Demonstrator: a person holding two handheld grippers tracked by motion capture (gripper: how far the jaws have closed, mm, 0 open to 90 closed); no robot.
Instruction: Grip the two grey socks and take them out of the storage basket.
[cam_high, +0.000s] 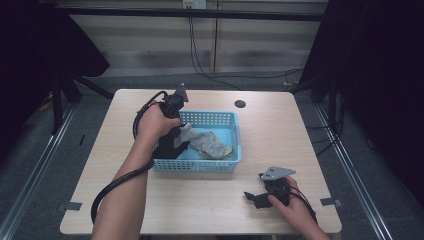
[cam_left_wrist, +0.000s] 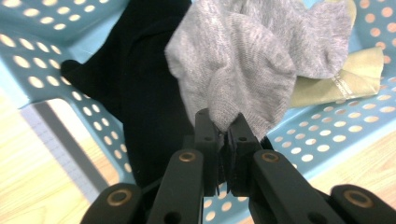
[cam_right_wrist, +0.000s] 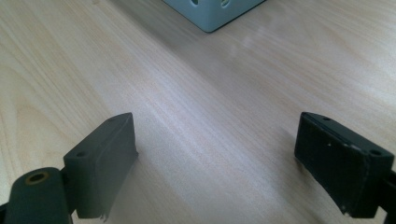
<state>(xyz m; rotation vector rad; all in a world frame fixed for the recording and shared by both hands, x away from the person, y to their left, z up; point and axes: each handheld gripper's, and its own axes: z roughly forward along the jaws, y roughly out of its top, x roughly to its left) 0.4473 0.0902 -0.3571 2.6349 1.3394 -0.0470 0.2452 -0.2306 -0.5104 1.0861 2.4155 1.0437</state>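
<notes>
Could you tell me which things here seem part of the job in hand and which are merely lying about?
Likely part of the job:
- left tongs, shut on the grey sock
- blue basket, holding the socks
- black sock and yellowish sock, in the basket

Idle or just about:
- right tongs, open over bare table
- dark round hole in the tabletop

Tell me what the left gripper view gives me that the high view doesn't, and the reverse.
Left gripper view alone: the left hand-held gripper has its jaws pinched shut on a fold of the grey sock, with the gold band on the yellowish cloth readable.

High view alone: the whole table, the right hand-held gripper resting on it near the person, away from the basket, and a dark round hole in the tabletop.

Both: the blue basket, grey sock, black garment and yellowish cloth inside it.
</notes>
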